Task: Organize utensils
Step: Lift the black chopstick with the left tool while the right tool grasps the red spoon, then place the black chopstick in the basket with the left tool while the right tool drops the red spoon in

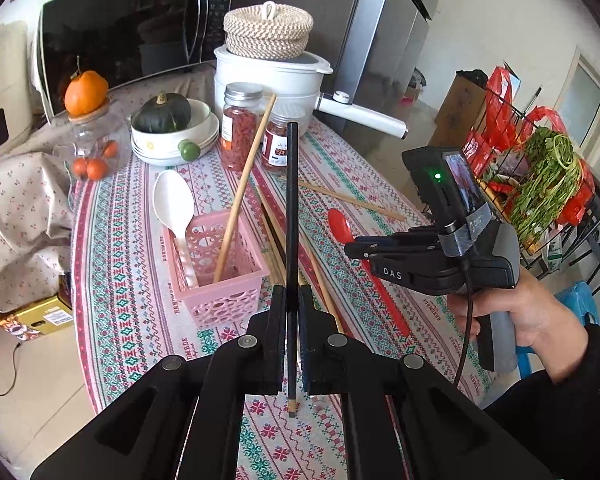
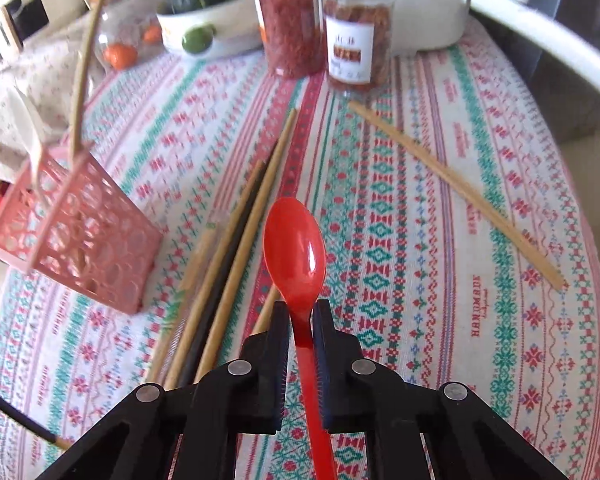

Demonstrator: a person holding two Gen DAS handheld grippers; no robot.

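L gripper (image 1: 291, 312) is clamped on 1 black chopstick (image 1: 292, 208), held upright w/ its lower tip poking out below the fingers, above the bench (image 1: 140, 320). R gripper (image 2: 301, 320) is clamped on the neck of 1 red spoon (image 2: 295, 248), bowl pointing fwd over the patterned cloth.

Pink basket (image 1: 220, 272) stands on the bench left of the black chopstick; inside: 1 white spoon (image 1: 174, 204) and 1 bamboo chopstick (image 1: 246, 184), both leaning.

Loose on the cloth, right wrist view: a bundle beside the basket w/ 1 more black chopstick (image 2: 228, 276) among approx 3–4 bamboo ones (image 2: 260, 216) (exact count unclear, overlapped), plus 1 lone bamboo chopstick (image 2: 456, 192) lying well apart to the right.

Behind: 2 jars (image 2: 292, 28) of red stuff, 1 white bowl (image 1: 204, 120) w/ a green squash.
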